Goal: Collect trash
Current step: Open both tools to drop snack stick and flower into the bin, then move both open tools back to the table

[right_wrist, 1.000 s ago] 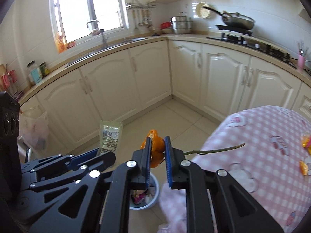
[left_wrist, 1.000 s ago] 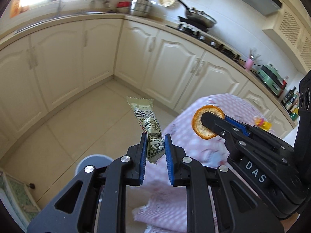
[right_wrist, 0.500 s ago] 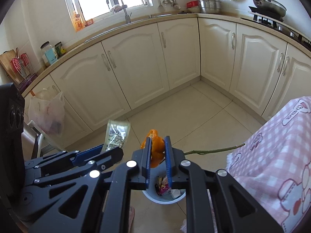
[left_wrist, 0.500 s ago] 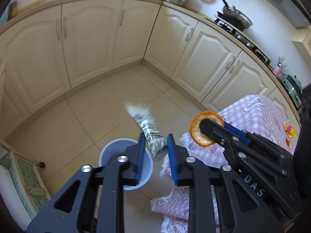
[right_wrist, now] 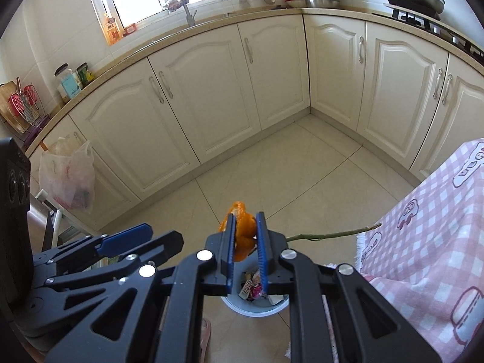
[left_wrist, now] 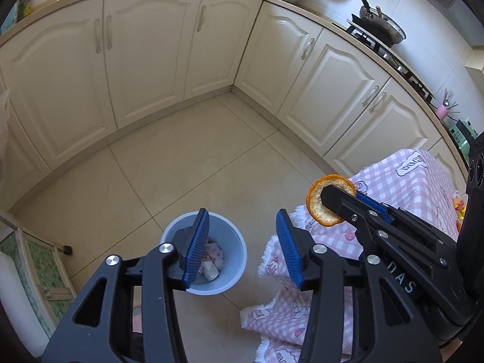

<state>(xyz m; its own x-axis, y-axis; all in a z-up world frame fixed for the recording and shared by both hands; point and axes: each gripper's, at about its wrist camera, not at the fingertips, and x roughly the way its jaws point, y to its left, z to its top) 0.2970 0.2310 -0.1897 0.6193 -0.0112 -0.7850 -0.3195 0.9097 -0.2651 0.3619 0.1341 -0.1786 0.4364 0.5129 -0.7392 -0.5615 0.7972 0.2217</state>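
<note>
Okay, left wrist view: left gripper (left_wrist: 243, 243) hangs above the floor with its blue-padded jaws spread wide and nothing between them. Directly below, on the tiled floor, sits the light blue trash bin (left_wrist: 234, 267), open top, with crumpled wrappers (left_wrist: 211, 260) lying inside; the left finger overlaps part of the bin's rim in the picture. To the right the right gripper (left_wrist: 328, 199) comes in from the lower right, jaws closed on an orange peel (left_wrist: 316, 211), whose pale inner side faces this camera. Behind it a pink checked tablecloth (left_wrist: 402, 181) drapes over a table edge, its fringe hanging near the bin. Cream cabinets (left_wrist: 151, 54) line the corner, a frying pan (left_wrist: 382, 24) sits on the stove at upper right. Right wrist view: right gripper (right_wrist: 245, 220) has its jaws nearly closed, pinching the orange peel (right_wrist: 242, 230), which sticks up past the fingertips. A thin green twig (right_wrist: 332, 236) pokes out sideways to the right from beside the right finger, toward the tablecloth (right_wrist: 429, 230); can't tell whether it's clamped as well. The trash bin (right_wrist: 254, 308) shows below and between the fingers, wrappers (right_wrist: 252, 289) visible inside. Left gripper (right_wrist: 145, 239) appears at lower left, seen side-on, so its opening is unreadable here. A plastic bag (right_wrist: 68, 178) hangs by the cabinets at left, a faucet (right_wrist: 181, 3) stands under the window.
</note>
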